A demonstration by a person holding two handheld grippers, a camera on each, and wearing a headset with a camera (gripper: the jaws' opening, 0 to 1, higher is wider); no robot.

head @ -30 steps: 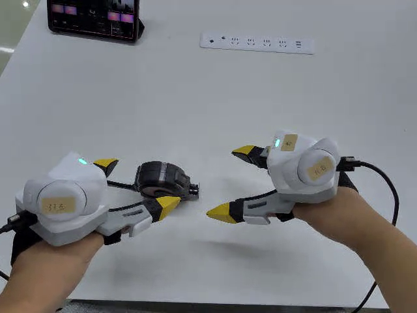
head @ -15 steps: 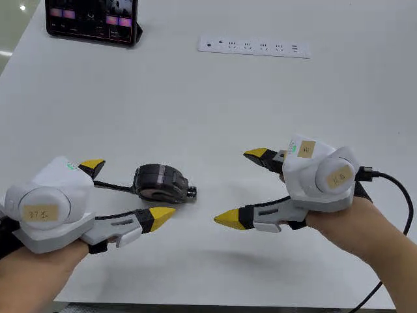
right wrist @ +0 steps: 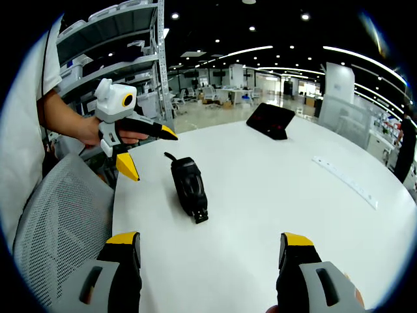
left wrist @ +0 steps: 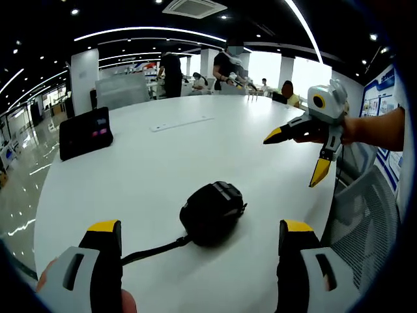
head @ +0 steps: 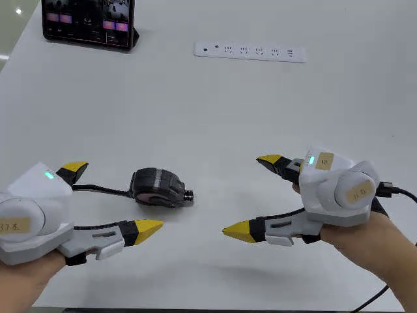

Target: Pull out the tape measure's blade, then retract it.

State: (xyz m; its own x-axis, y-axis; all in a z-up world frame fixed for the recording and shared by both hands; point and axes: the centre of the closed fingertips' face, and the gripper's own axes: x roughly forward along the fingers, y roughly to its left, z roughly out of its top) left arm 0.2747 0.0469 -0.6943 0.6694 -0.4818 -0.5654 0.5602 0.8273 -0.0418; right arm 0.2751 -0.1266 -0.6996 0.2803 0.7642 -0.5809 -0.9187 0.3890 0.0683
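White round table [head: 195,98], grey mesh chair [right wrist: 58,215], metal shelving [right wrist: 111,29], ceiling spotlights [right wrist: 252,28]

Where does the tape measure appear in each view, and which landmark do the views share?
Head view: the tape measure lies left of centre, in the lower half.
Left gripper view: it sits just below centre.
Right gripper view: it is left of centre, at mid height.
Shared landmark: the dark tablet, top left in the head view, at the left in the left gripper view, upper right of centre in the right gripper view.
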